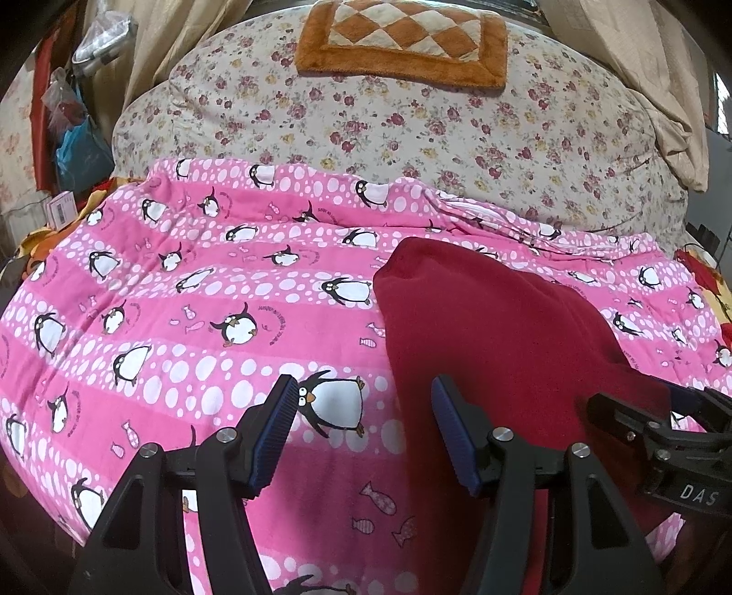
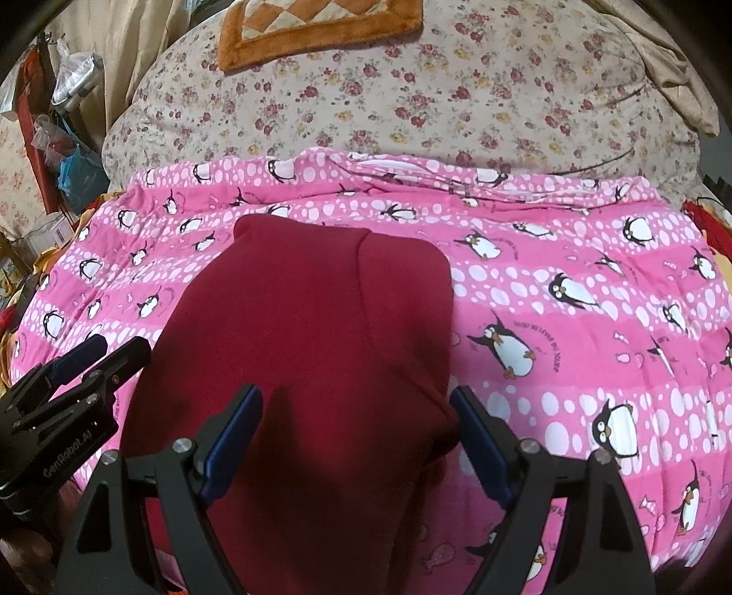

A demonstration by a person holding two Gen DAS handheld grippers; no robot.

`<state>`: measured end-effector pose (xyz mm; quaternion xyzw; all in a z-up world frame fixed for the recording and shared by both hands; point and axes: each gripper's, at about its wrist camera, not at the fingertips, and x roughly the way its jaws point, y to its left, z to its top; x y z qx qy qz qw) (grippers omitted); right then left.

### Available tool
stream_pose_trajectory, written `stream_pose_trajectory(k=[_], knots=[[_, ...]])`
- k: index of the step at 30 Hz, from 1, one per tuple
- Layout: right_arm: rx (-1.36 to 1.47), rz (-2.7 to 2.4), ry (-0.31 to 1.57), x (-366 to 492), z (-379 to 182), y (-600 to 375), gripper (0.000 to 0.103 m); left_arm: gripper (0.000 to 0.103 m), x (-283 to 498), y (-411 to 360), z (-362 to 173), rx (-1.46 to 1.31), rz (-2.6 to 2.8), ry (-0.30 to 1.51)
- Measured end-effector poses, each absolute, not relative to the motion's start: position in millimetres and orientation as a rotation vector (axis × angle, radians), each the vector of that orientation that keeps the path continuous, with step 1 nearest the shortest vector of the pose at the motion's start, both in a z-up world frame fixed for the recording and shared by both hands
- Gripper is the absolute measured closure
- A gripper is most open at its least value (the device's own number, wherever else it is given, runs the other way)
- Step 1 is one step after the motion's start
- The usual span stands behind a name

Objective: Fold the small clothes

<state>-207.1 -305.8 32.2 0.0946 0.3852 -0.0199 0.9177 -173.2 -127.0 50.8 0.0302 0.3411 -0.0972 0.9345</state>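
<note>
Both grippers hang wide open, holding nothing. The left gripper (image 1: 361,430) sits over bare pink penguin blanket (image 1: 183,320), the dark red garment (image 1: 480,329) just to its right. Only the right gripper (image 2: 357,439) view shows that garment folded, with a seam down it, lying between its fingers. Beyond: floral quilt (image 1: 457,128), orange checkered mat (image 1: 402,41).

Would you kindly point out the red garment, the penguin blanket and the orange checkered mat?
red garment (image 2: 320,320), right wrist view, centre of the cloth.
penguin blanket (image 1: 183,320), left wrist view, bare pink stripe.
orange checkered mat (image 1: 402,41), left wrist view, checkered middle.
</note>
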Motion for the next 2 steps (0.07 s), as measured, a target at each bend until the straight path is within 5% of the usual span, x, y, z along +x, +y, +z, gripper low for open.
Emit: stream_pose_trajectory(k=[2], knots=[[0.201,-0.036,0.783,-207.8,33.5,-307.0,0.016,0.063,-171.7,-124.9,51.6,0.053,-0.202,0.704]])
